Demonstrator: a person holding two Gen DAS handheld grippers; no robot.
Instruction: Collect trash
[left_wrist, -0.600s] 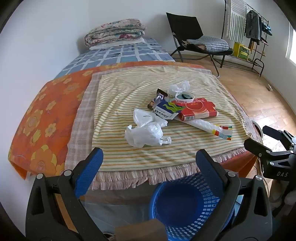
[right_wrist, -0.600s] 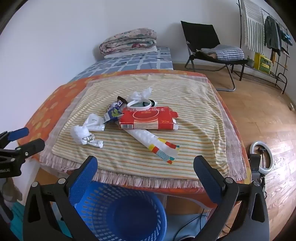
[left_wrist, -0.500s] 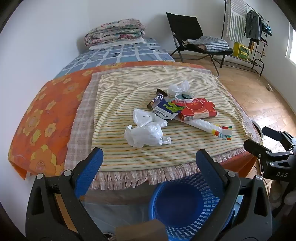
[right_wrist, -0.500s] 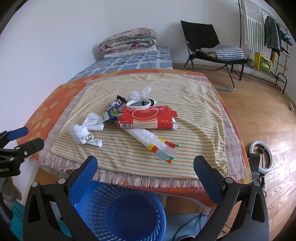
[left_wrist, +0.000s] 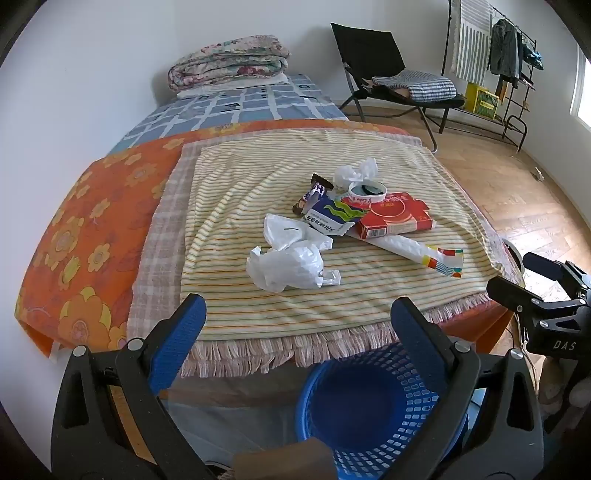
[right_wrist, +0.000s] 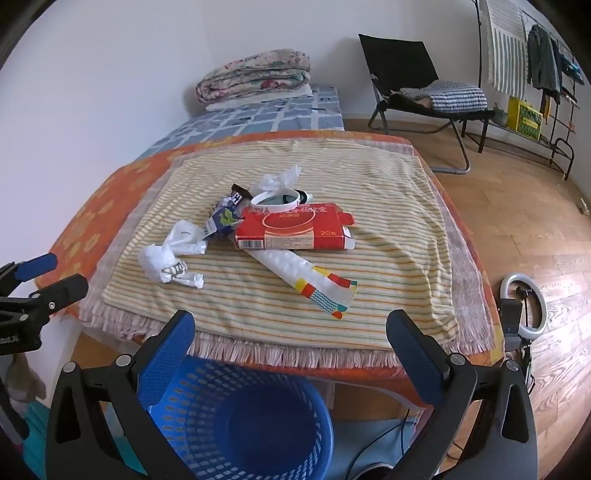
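Landmark: the blue basket stood on the floor against the near edge of the bed, empty as far as could be seen.
Left gripper: released, jaws spread wide, nothing between them; it hung above the basket, tilted down toward the bed.
Right gripper: also released and empty, beside the left one.
Trash: 1 heap on the striped cloth, beyond the basket and well apart from both tools.
Nearest the basket: a crumpled white bag and a long wrapper with a coloured end.
Farther back: a red box, a blue-and-white packet, a dark wrapper, a white ring and a tissue.
Risk 1: the box lay on the long wrapper, so pulling the wrapper would likely drag the box.
Risk 2: the thin bag could slip from wide pads or snag the cloth.
Risk 3: a light piece dropped early might miss the basket.
Around: folded quilts, a black chair, a clothes rack, a ring light on the floor.
In the way: nothing seen between tools and heap.
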